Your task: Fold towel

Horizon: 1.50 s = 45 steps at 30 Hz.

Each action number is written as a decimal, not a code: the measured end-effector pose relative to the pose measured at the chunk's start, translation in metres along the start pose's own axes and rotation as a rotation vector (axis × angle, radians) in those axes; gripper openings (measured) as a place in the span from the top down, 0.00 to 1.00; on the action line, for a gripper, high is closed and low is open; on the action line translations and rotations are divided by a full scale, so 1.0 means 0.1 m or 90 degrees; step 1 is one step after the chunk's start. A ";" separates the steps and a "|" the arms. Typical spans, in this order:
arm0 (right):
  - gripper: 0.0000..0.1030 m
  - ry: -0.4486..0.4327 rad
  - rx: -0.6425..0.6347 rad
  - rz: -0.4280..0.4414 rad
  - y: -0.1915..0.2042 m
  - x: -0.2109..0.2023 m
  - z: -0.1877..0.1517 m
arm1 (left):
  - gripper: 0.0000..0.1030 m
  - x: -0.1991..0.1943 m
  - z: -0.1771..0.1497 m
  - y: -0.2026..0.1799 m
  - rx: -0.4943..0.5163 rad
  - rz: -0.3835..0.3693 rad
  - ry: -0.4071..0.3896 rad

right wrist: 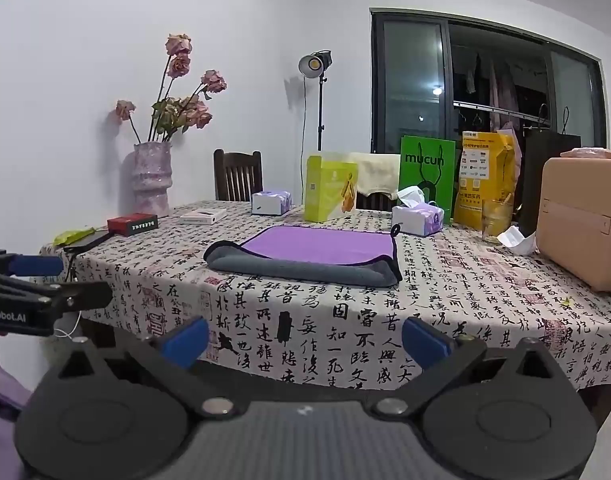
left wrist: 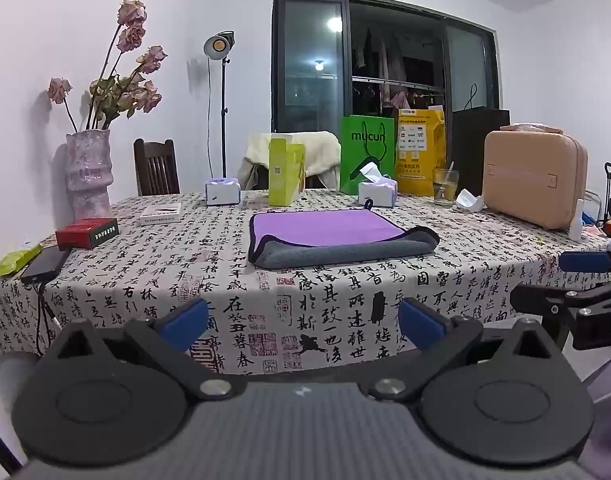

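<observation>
Calligraphy-print tablecloth (left wrist: 345, 312) fills the table; purple-grey towel (left wrist: 329, 236) lies mid-table, apparently folded once; left gripper (left wrist: 303, 326) and right gripper (right wrist: 305, 342) spread wide, empty, short of table; next: reach towel edge.

A home dining room: calligraphy-print tablecloth (left wrist: 345, 312), vase of dried roses (left wrist: 88, 172), wooden chair (left wrist: 155, 166), balcony laundry (left wrist: 385, 68).

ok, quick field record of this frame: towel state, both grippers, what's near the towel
towel: purple towel flat on table, near edge folded back with grey side up
left gripper: open, holding nothing, short of the table edge
right gripper: open, holding nothing, short of the table edge
behind towel: yellow-green box, tissue box
far right: pink case
contact: none with towel
</observation>
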State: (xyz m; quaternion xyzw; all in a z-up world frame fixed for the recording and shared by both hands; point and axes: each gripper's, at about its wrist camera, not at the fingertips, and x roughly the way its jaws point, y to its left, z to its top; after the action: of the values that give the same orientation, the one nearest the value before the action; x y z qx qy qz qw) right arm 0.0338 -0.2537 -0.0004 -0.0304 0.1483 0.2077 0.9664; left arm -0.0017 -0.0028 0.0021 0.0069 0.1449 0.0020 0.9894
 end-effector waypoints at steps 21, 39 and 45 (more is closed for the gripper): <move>0.00 -0.006 -0.003 -0.004 -0.01 0.00 0.01 | 0.00 -0.01 0.02 0.01 0.010 0.003 -0.006; 0.00 0.000 0.001 -0.002 -0.01 0.03 0.01 | 0.00 -0.01 0.01 -0.02 0.016 0.005 -0.009; 0.00 0.002 0.003 -0.002 -0.02 0.04 0.00 | 0.00 -0.01 0.00 -0.02 0.016 0.005 -0.009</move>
State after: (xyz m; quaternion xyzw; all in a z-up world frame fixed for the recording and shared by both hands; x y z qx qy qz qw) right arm 0.0383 -0.2534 -0.0017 -0.0284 0.1504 0.2060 0.9665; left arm -0.0025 -0.0047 0.0026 0.0196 0.1382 0.0037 0.9902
